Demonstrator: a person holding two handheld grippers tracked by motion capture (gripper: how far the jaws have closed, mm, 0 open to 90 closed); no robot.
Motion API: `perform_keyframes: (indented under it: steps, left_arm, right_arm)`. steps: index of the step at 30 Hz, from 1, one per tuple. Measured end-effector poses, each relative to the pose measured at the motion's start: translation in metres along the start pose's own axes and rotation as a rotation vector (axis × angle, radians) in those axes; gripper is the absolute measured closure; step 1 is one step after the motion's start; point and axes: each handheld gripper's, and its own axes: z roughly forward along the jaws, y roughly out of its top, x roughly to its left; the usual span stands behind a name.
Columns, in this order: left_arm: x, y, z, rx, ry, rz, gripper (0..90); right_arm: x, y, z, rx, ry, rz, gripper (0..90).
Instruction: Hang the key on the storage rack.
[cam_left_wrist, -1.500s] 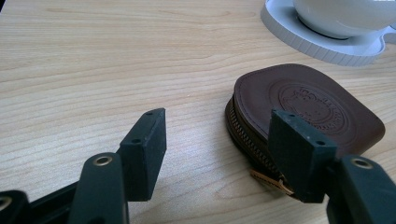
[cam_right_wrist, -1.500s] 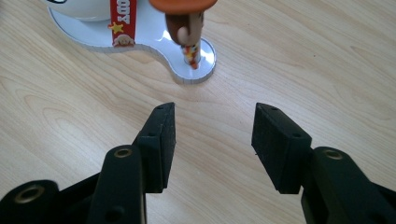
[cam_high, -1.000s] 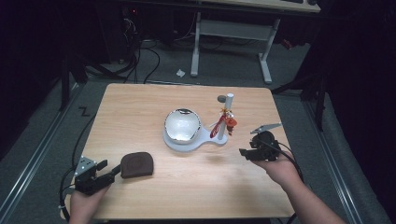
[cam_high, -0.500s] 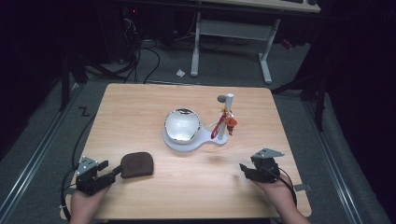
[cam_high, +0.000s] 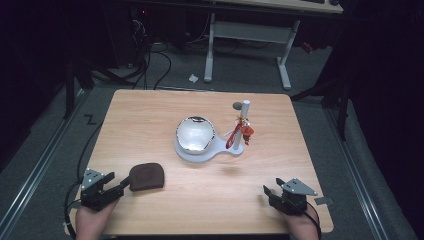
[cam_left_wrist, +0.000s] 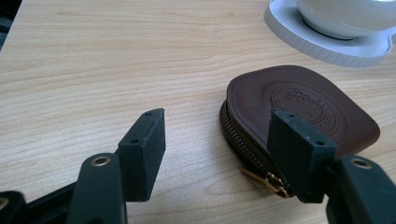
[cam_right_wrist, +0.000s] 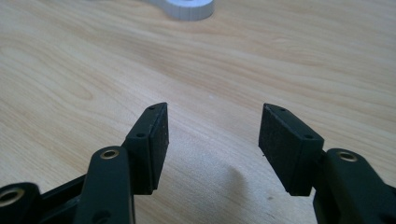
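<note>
A brown leather zip pouch (cam_high: 146, 176) lies flat near the table's front left; in the left gripper view the pouch (cam_left_wrist: 299, 105) shows an embossed round stamp and a brass zip pull. My left gripper (cam_high: 120, 186) sits just left of it, open, its right jaw beside the pouch's near corner; the left gripper (cam_left_wrist: 215, 149) holds nothing. A shiny bowl (cam_high: 195, 135) rests on a white stand (cam_high: 220, 150) with an upright post (cam_high: 245, 122) carrying a red ornament (cam_high: 246, 131). My right gripper (cam_high: 268, 194) rests open at the front right, and the right gripper (cam_right_wrist: 212, 147) has bare wood between its jaws.
The wooden table (cam_high: 150, 115) stands over a dark floor with cables and a desk frame (cam_high: 245, 35) beyond. A small grey disc (cam_high: 236, 105) lies behind the post. The stand's white edge (cam_right_wrist: 187, 9) is far ahead in the right gripper view.
My right gripper has drawn back from beside the stand to the table's front right edge. The left gripper and the pouch have stayed put.
</note>
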Motion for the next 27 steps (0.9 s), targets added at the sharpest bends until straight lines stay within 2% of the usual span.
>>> perform_keyframes:
  steps: [6, 9, 12, 16, 19, 22, 25, 27]
  left_arm:
    - [-0.002, 0.0, 0.001, -0.002, 0.003, -0.012, 37.3]
    - [-0.002, 0.0, 0.0, -0.015, -0.01, -0.02, 36.3]
    - [-0.001, 0.001, 0.001, -0.026, -0.024, -0.009, 34.6]
    - [0.001, 0.003, 0.003, -0.028, -0.037, -0.001, 33.5]
    - [0.002, 0.008, 0.004, -0.034, -0.054, 0.013, 33.4]
    - [0.002, 0.013, 0.009, -0.032, -0.081, 0.015, 37.5]
    - [0.0, 0.017, 0.018, -0.024, -0.093, 0.016, 48.0]
    - [0.0, 0.019, 0.024, -0.018, -0.113, -0.002, 54.0]
  right_arm:
    - [-0.005, -0.002, 0.003, 0.006, 0.025, 0.004, 42.9]
    - [-0.008, -0.004, 0.004, 0.011, 0.012, 0.011, 43.1]
    - [-0.01, -0.002, 0.003, -0.001, -0.001, 0.032, 43.2]
    - [-0.007, 0.001, 0.007, -0.005, -0.009, 0.027, 43.3]
    - [-0.002, 0.001, 0.01, 0.006, 0.006, 0.01, 43.5]
    - [0.005, 0.0, 0.009, 0.013, 0.018, -0.016, 43.6]
    - [0.007, -0.003, 0.006, 0.015, 0.013, -0.023, 43.7]
    - [0.007, -0.005, 0.002, 0.017, 0.007, -0.017, 43.7]
